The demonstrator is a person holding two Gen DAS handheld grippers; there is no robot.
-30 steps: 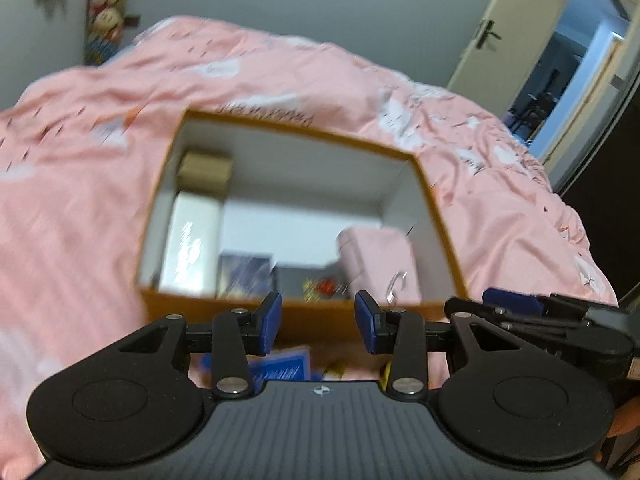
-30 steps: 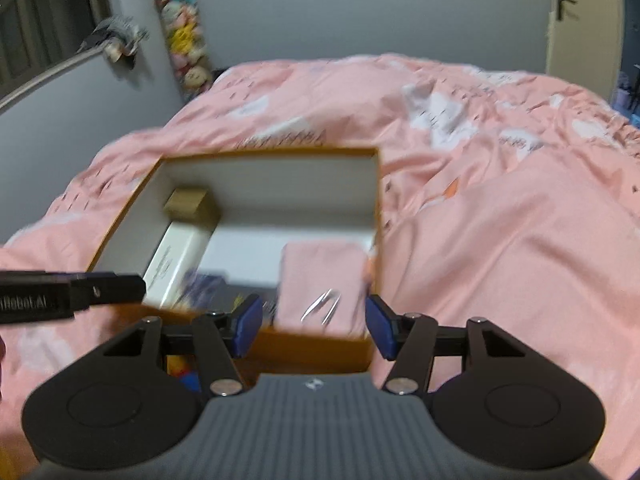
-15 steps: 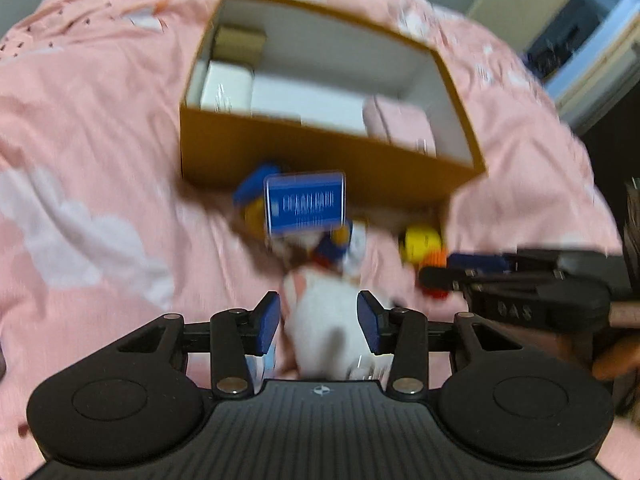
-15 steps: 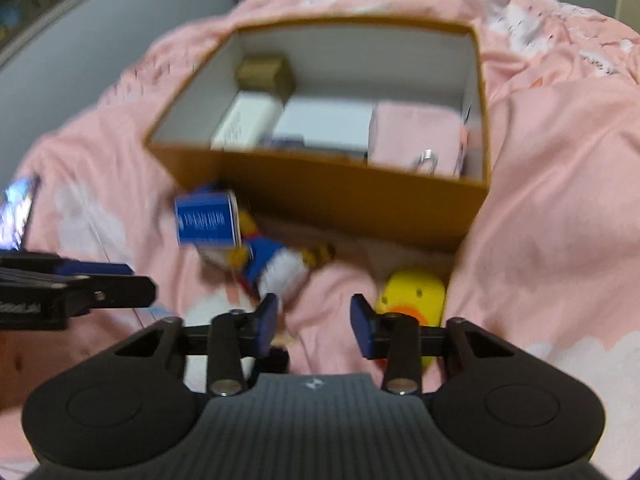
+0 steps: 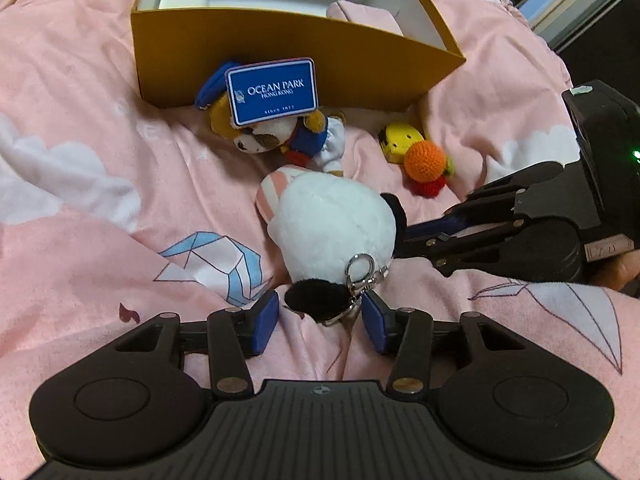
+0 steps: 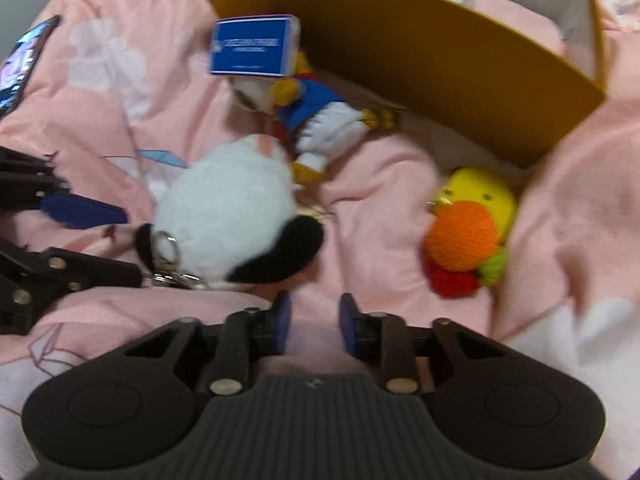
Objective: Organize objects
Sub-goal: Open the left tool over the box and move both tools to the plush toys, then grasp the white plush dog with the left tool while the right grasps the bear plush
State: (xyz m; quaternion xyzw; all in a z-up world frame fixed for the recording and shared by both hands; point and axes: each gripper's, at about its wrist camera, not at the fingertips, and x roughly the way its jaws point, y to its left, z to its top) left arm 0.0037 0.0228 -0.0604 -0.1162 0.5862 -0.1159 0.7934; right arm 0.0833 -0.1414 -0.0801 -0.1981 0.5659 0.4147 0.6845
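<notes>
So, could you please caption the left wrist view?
Left tool opening around white-and-black panda plush keychain on pink quilt.

4 soft toys (image 5: 332, 220) (1 crocheted), 1 open box (image 5: 280, 52), 1 phone (image 6: 24, 60).

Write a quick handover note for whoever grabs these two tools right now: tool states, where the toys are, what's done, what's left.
Left tool: opening, straddling the black ear of the white plush, not gripping.
Right tool: closing, nothing between its pads, just short of the same plush.
On the pink bedding, in front of the box: white plush, sailor plush with blue tag, yellow toy, orange crochet toy.
Done: some items are already in the box.
Left: these four toys.
</notes>
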